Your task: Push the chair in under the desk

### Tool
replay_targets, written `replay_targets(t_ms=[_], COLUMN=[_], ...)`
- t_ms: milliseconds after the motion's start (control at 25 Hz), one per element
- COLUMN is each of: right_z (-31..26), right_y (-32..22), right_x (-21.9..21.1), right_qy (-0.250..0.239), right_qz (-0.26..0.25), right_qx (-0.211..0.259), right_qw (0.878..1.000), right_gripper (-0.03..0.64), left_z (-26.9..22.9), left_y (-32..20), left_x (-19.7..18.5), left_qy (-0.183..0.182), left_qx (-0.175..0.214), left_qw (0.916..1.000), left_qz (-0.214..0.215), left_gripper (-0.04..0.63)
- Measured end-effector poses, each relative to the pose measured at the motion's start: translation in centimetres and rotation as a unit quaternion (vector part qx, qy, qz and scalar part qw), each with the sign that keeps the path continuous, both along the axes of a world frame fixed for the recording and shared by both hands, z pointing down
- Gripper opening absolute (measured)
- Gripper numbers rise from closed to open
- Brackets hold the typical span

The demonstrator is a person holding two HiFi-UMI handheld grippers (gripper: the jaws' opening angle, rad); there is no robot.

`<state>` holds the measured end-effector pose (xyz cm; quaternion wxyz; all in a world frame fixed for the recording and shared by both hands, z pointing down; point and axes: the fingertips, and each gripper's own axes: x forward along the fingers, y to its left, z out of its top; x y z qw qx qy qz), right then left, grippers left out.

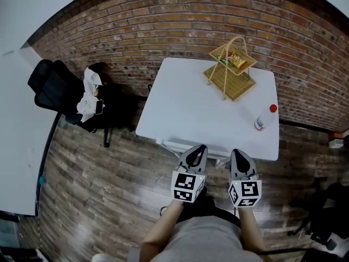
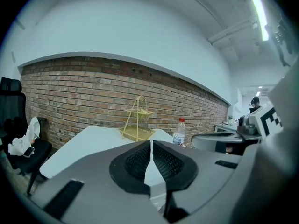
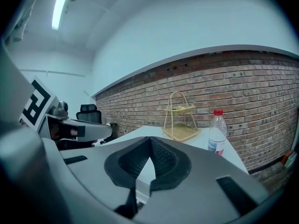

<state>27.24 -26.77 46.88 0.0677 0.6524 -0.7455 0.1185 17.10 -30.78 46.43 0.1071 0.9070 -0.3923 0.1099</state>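
Wicker basket (image 1: 232, 84) on the desk (image 1: 185, 108) holds packets (image 1: 235, 60) up top.

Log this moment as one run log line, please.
left gripper: shut, empty | right gripper: shut, empty | black chair: left of white desk, not under it
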Motion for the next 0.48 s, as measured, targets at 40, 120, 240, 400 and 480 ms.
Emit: replay_targets(t_ms=[40, 120, 240, 400, 480], right_z=[0.0, 0.1, 0.0, 0.1, 0.2], right_y=[-0.1, -0.3, -0.6, -1.0, -1.2], right_x=[0.1, 0.4, 0.5, 0.6, 0.6], right_qy=[-0.001, -0.001, 0.001, 0.001, 0.001], right_qz=[0.001, 0.004, 0.005, 0.004, 0.003], right_qx=[0.0, -0.001, -0.001, -0.002, -0.003], right_qw=[1.0, 1.0, 1.0, 1.0, 1.0], right_gripper=[0.015, 0.015, 0.015, 0.015, 0.014], left_z=[0.0, 0.0, 0.0, 0.1, 0.2], left_y=[-0.1, -0.2, -0.5, -0.9, -1.0], left_x=[0.0, 0.1, 0.2, 0.2, 0.3], left_qy=[-0.001, -0.001, -0.002, -0.004, -0.005], left_qx=[0.0, 0.001, 0.002, 0.002, -0.001], left_qw=[1.0, 1.0, 1.0, 1.0, 1.0], left_qz=[0.0, 0.0, 0.002, 0.001, -0.001], left_gripper=[0.026, 0.028, 0.028, 0.028, 0.028])
